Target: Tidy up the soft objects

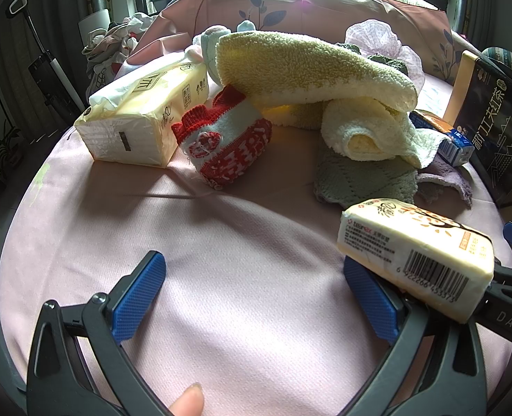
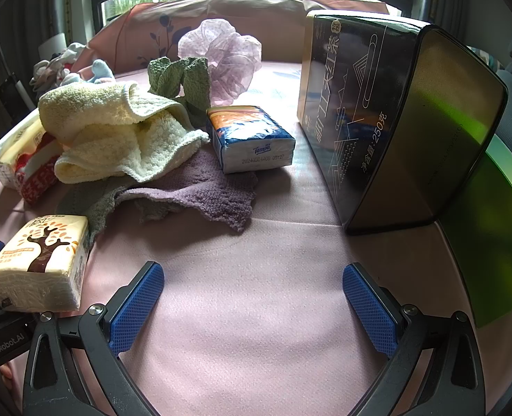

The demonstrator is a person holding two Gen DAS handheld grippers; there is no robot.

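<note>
My left gripper [image 1: 254, 294] is open over bare pink cloth. My right gripper [image 2: 252, 306] is open too. A small cream tissue pack with a tree print [image 1: 417, 254] [image 2: 39, 265] lies between the two grippers, resting against their outer fingers. A yellow towel [image 1: 311, 76] [image 2: 117, 131] is heaped over green [image 1: 363, 180] and purple [image 2: 200, 196] cloths. A red-and-white knit piece [image 1: 226, 145] lies beside a large tissue pack [image 1: 141, 118]. A blue Tempo tissue pack [image 2: 252, 138] lies near the towel.
A tall dark tea tin [image 2: 377, 118] [image 1: 498, 131] stands at the right, with a green lid [image 2: 491, 235] behind it. A lilac mesh cap [image 2: 223, 59] and small plush items [image 1: 218, 40] sit at the back. A pink floral cushion [image 1: 290, 3] lines the far edge.
</note>
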